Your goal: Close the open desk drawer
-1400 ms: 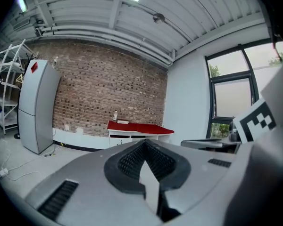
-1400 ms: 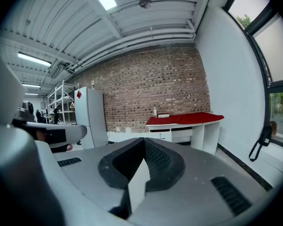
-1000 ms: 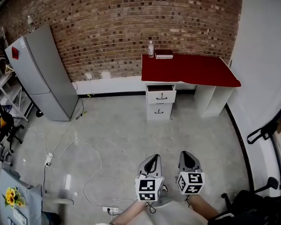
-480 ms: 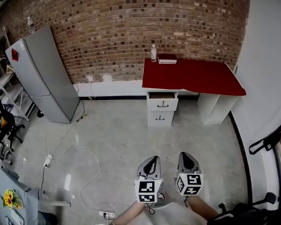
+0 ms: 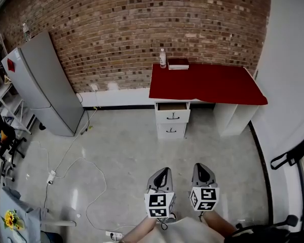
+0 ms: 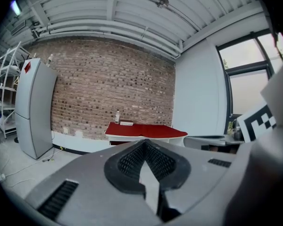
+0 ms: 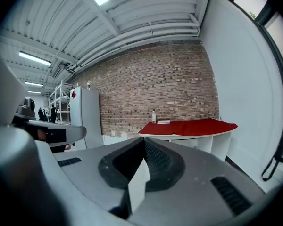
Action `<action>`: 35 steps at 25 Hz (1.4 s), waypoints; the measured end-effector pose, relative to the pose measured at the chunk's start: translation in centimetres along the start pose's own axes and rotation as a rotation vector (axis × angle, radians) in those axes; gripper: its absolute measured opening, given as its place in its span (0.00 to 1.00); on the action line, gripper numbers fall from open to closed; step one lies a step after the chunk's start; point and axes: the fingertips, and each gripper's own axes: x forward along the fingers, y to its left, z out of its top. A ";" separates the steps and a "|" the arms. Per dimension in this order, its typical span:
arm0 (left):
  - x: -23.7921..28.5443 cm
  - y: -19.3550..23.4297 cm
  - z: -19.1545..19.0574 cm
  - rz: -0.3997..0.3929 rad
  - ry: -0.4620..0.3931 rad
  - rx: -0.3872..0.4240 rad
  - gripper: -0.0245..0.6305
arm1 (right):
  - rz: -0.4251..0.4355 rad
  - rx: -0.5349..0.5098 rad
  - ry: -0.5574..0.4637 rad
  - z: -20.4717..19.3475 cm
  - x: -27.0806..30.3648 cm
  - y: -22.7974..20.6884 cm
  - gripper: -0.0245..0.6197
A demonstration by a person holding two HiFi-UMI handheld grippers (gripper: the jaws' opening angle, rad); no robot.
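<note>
You stand far back from the counter [image 5: 207,82], out on the floor [image 5: 126,151]. The drawer [image 5: 172,111] is the top one of two under the left end of the red top. It sticks out a bit, and you can see a dark gap along its top edge. The lower drawer [image 5: 171,130] looks shut.

Your left gripper [image 5: 162,175] is clenched with nothing in it; in its own view the two jaws meet in a point. Your right gripper [image 5: 201,170] is the same, jaws pressed together and empty. Both hang low in front of you, side by side, well apart from the drawer.

So I think none of the job is done yet. The drawer is open and nothing touches it. All of it is left: walk up to the counter, put a gripper on the drawer front by the dark handle [image 5: 173,117], and push it in till it sits flat like the one below.

A bottle [image 5: 163,58] and a book [image 5: 178,63] sit at the back of the counter. A white cord [image 5: 99,184] lies on the floor to your left, off your straight path as far as I can tell.
</note>
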 end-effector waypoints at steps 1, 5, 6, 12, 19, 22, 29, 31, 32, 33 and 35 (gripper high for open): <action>0.5 0.0 0.1 0.003 0.001 0.000 0.05 | 0.000 -0.005 -0.003 0.2 0.4 -0.4 0.04; 2.6 0.1 0.3 0.009 0.008 -0.002 0.05 | 0.001 -0.002 -0.007 0.7 2.1 -1.6 0.04; 3.1 0.2 0.3 0.009 0.008 -0.002 0.05 | 0.000 -0.002 -0.006 0.7 2.5 -1.8 0.04; 4.9 0.8 0.5 0.030 0.014 -0.004 0.05 | -0.001 -0.006 0.001 0.7 4.5 -2.9 0.04; 6.5 2.1 -0.3 0.051 0.029 -0.011 0.05 | -0.002 0.001 0.017 0.1 6.3 -3.7 0.04; 7.4 2.5 0.0 0.045 0.025 -0.011 0.05 | -0.008 0.003 0.024 -0.1 7.2 -4.0 0.04; 11.7 4.9 0.3 0.039 0.012 0.022 0.05 | -0.019 0.003 0.039 -0.5 11.7 -4.7 0.04; 13.5 6.0 0.8 0.035 0.007 0.019 0.05 | -0.021 0.000 0.035 -0.3 13.6 -4.8 0.04; 14.4 6.5 1.2 0.032 0.005 0.015 0.05 | -0.022 -0.001 0.033 0.0 14.7 -4.9 0.04; 15.4 7.0 1.6 0.029 0.004 0.010 0.05 | -0.024 -0.001 0.031 0.4 15.8 -4.9 0.04; 17.3 7.9 2.5 0.021 0.006 0.004 0.05 | -0.025 0.001 0.025 1.3 18.0 -5.0 0.04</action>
